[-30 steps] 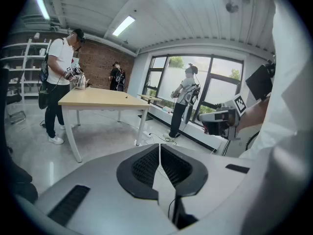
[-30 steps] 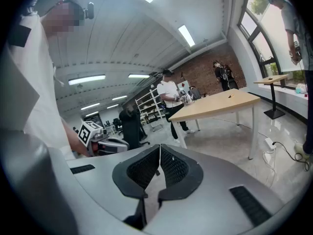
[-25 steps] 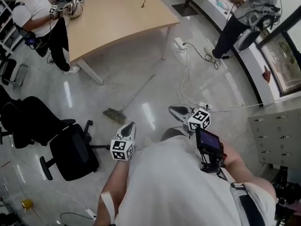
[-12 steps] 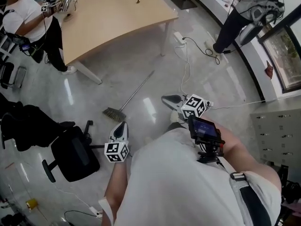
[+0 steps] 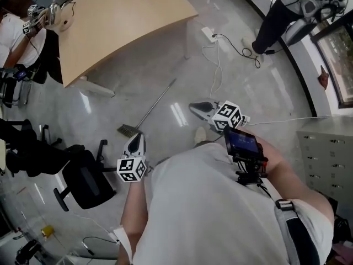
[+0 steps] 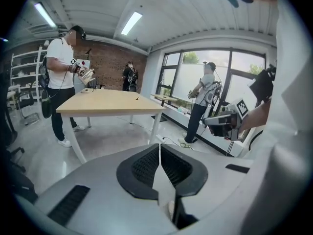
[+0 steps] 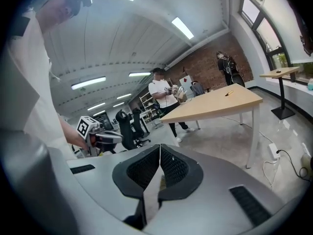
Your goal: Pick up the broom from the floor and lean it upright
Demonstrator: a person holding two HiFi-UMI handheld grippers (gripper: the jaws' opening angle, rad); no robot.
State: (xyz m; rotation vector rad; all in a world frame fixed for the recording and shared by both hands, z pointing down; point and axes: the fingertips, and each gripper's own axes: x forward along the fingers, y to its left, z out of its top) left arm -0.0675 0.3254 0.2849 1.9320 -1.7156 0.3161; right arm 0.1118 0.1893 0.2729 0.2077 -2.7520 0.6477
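Observation:
The broom point(image 5: 150, 106) lies flat on the glossy grey floor, its thin handle running up and right and its bristle head point(image 5: 127, 130) at the lower left. My left gripper point(image 5: 137, 137) hangs just below the bristle head, apart from it, with its jaws shut and nothing between them. My right gripper point(image 5: 193, 106) is shut and empty too, to the right of the handle and clear of it. In the left gripper view the black pads point(image 6: 146, 164) meet along one line. The pads point(image 7: 145, 166) in the right gripper view meet the same way.
A wooden table point(image 5: 121, 21) stands beyond the broom. A black office chair point(image 5: 83, 181) is at the left. White cables and a power strip point(image 5: 209, 35) trail on the floor at upper right. A grey drawer cabinet point(image 5: 325, 159) is at the right. People stand at both far corners.
Both grippers have moved forward over the floor towards the broom, the left one closing on the bristle head. The broom has not moved and both jaws stay shut.

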